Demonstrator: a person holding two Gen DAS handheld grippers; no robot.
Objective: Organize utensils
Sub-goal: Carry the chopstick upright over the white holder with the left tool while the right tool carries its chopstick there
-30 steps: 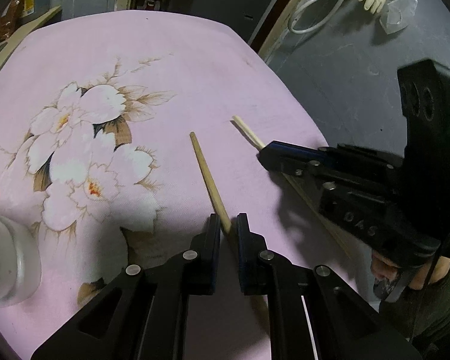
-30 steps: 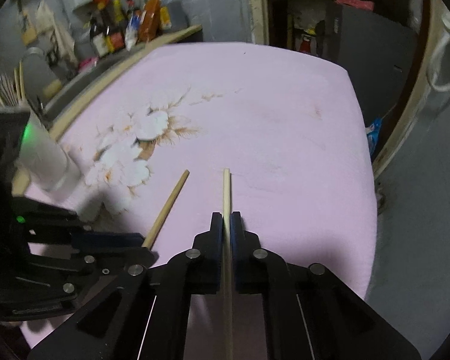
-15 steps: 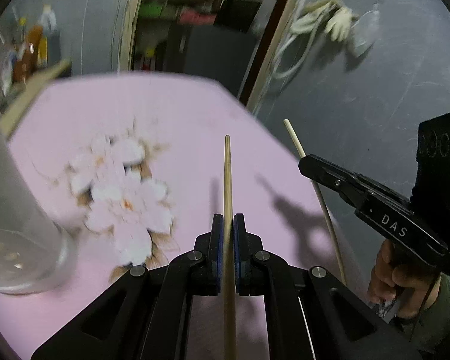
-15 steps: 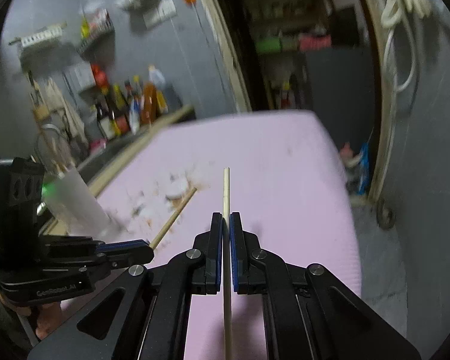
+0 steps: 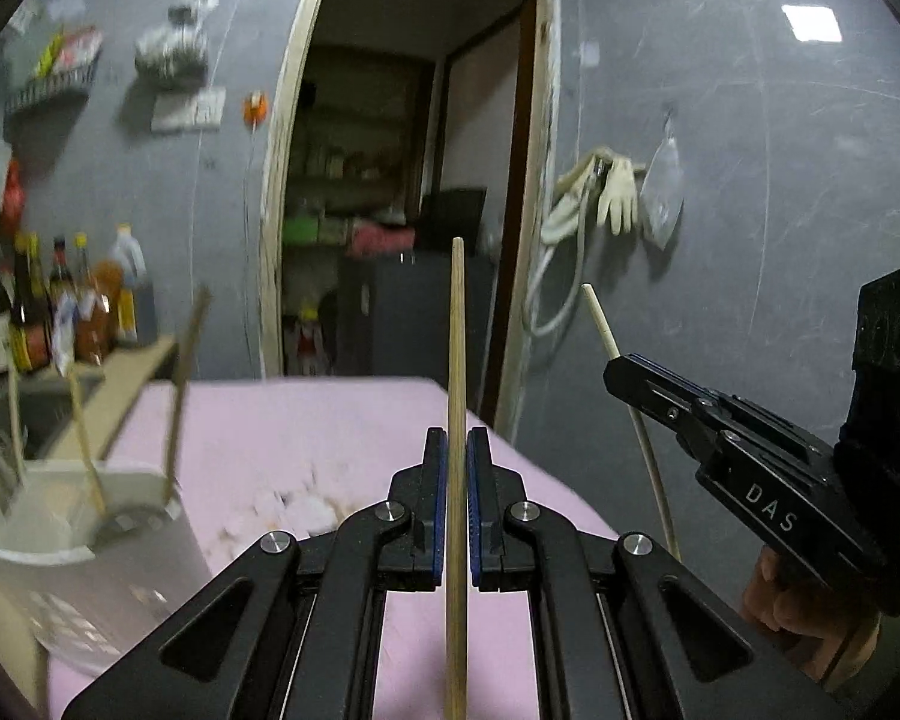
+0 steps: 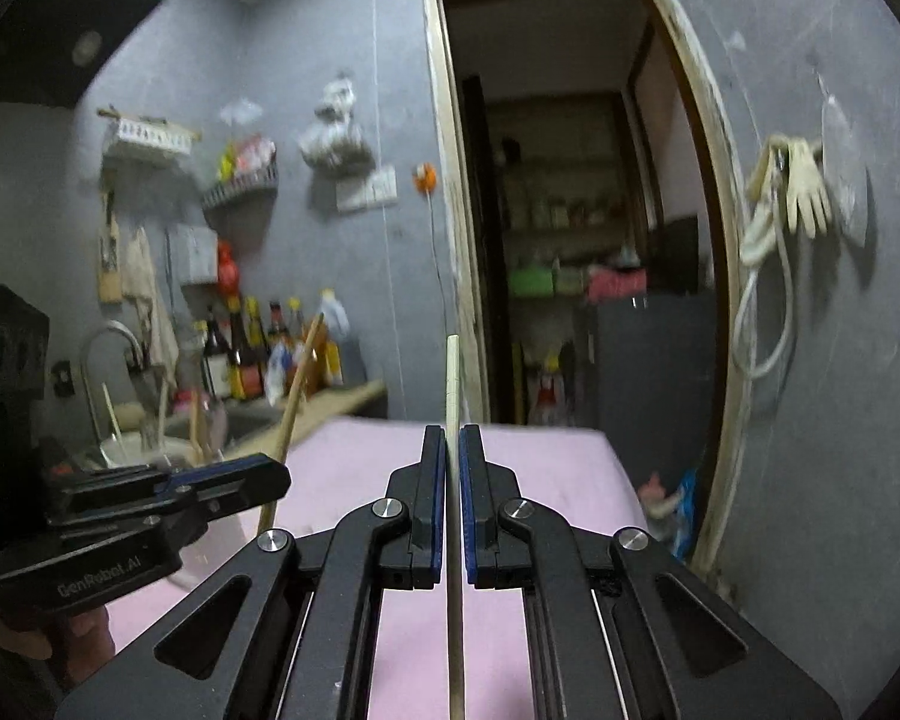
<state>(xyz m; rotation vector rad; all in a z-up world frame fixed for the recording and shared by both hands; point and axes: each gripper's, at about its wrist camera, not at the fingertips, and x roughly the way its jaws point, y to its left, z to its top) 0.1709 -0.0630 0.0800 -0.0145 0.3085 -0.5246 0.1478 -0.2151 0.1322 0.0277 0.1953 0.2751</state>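
Observation:
My left gripper is shut on a tan wooden chopstick, which sticks up and forward past the pads. My right gripper is shut on a paler chopstick, held the same way. Both hover above the pink flowered cloth. In the left wrist view the right gripper is off to the right with its pale chopstick. In the right wrist view the left gripper is at the left with the tan chopstick. A white utensil holder with several chopsticks stands close at the lower left.
Sauce bottles line a counter beyond the holder, beside a sink tap. An open doorway lies straight ahead past the table's far edge. Rubber gloves and a hose hang on the grey wall at right.
Both grippers rose off the cloth with their chopsticks and tipped up from looking down at the table to nearly level. The holder has come closer at the left.

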